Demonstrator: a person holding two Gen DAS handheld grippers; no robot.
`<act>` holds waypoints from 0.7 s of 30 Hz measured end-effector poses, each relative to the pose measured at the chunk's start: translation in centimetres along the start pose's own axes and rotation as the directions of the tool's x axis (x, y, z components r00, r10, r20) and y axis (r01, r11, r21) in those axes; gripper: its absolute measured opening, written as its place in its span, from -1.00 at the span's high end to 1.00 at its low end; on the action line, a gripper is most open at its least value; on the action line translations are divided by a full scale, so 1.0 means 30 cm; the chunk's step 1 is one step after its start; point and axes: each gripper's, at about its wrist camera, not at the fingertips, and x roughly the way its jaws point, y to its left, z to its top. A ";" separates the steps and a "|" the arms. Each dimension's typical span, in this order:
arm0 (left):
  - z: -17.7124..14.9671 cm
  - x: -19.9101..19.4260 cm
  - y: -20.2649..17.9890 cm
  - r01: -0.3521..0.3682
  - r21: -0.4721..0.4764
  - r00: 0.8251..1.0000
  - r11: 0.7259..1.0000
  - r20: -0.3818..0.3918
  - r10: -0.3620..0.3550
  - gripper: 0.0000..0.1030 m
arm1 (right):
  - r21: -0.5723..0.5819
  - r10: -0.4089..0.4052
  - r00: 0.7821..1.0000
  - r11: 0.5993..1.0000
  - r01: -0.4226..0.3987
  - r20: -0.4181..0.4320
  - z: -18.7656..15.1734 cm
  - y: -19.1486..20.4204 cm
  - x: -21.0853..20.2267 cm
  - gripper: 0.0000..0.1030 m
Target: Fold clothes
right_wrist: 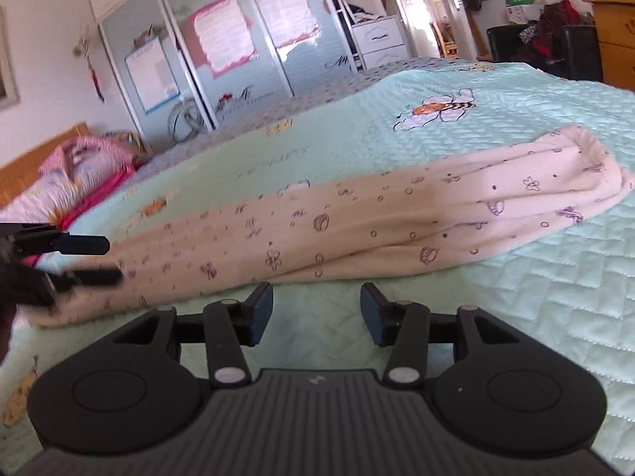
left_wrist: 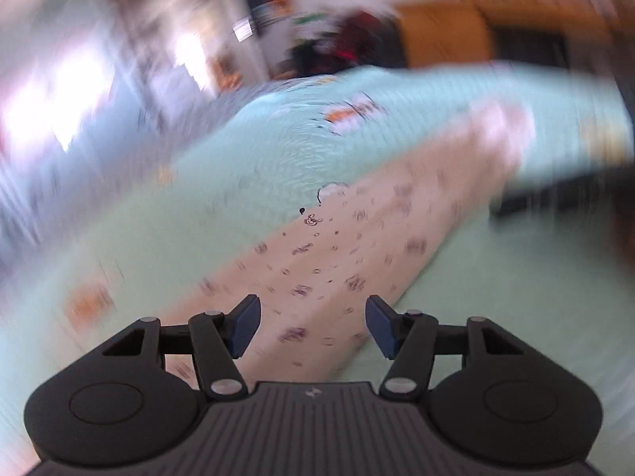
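Both claws released, left gripper (left_wrist: 313, 327) and right gripper (right_wrist: 316, 313) over long cream garment (right_wrist: 357, 230) mid-frame; pinch edges squarely, lift evenly.

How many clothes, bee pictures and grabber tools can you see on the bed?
Cream printed garment: 1
Bee picture on the green quilt: 1
Grippers, left gripper and right gripper, both open: 2
Total: 4

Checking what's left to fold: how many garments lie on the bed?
1: a cream printed garment stretched along the green quilt, between the left gripper and the right gripper. Others may lie outside the views.
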 end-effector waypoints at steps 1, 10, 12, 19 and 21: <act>-0.002 0.007 -0.012 0.000 0.031 1.000 1.000 -0.005 0.000 -0.18 | 0.019 0.009 1.000 1.000 -0.009 0.000 -0.001 -0.011 0.003 -0.01; -0.017 0.065 -0.119 0.011 0.305 0.999 0.952 -0.046 0.003 -0.16 | 0.175 0.078 0.995 0.981 -0.086 0.054 -0.009 -0.094 -0.007 -0.01; -0.020 0.078 -0.143 0.015 0.364 0.998 0.931 -0.055 0.006 -0.16 | 0.190 0.084 0.995 0.977 -0.094 0.062 -0.010 -0.101 -0.008 -0.01; -0.013 0.075 -0.098 -0.023 0.307 0.996 0.951 -0.070 0.047 0.91 | 0.249 0.105 0.991 0.961 -0.123 0.087 -0.016 -0.129 -0.013 -0.01; -0.011 0.074 -0.085 -0.034 0.290 0.995 0.957 -0.075 0.058 0.93 | 0.261 0.110 0.990 0.957 -0.130 0.091 -0.017 -0.136 -0.013 -0.01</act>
